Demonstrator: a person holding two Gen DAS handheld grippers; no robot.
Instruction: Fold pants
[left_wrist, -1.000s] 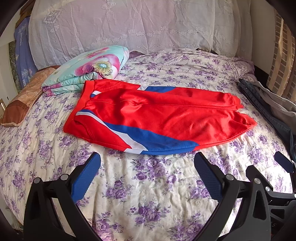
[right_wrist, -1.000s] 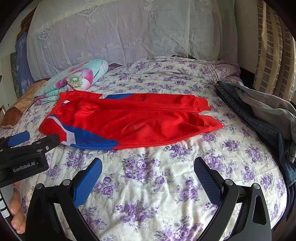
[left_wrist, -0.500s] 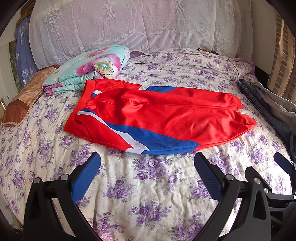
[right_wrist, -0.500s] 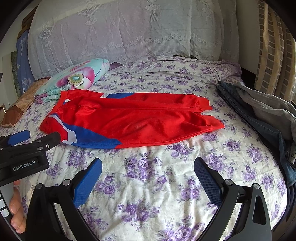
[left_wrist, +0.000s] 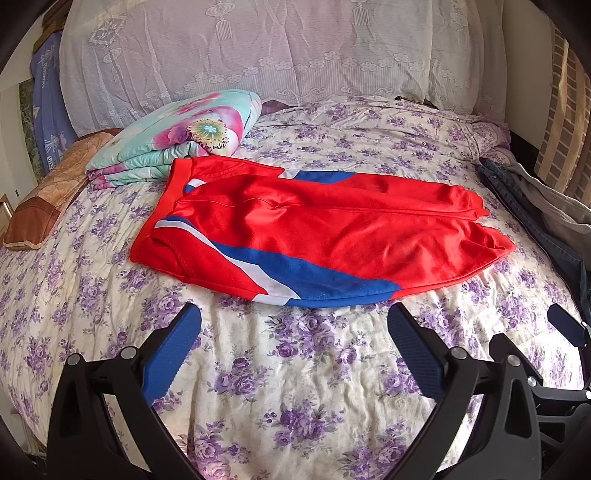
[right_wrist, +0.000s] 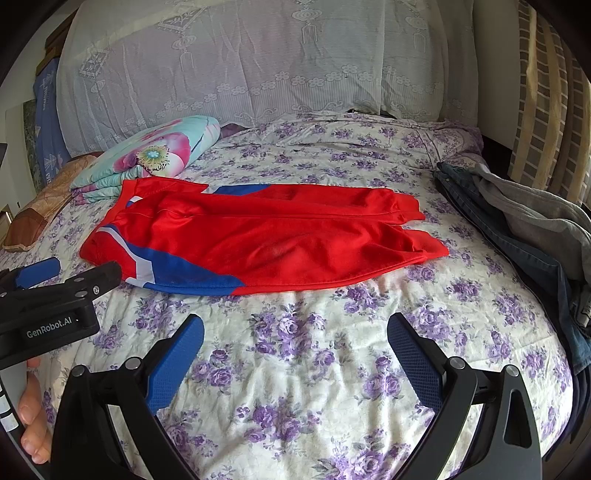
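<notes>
I'm looking across a bed (left_wrist: 295, 387) with a cream sheet printed in purple flowers. A white lace cover (left_wrist: 280, 48) drapes the headboard. At the head lie a folded floral quilt (left_wrist: 177, 136) and a brown pillow (left_wrist: 48, 192) beside it. Grey and denim clothes (right_wrist: 524, 229) are heaped along the right edge, below a striped curtain (right_wrist: 546, 92). Daylight is bright on the bedding.

Bright daylight, glare on lace curtain (left_wrist: 280, 55) at 12 o'clock, soft shadows under gripper fingers (right_wrist: 177, 362), sharp centre, strong fisheye bend w/ dark vignette at corners.
</notes>
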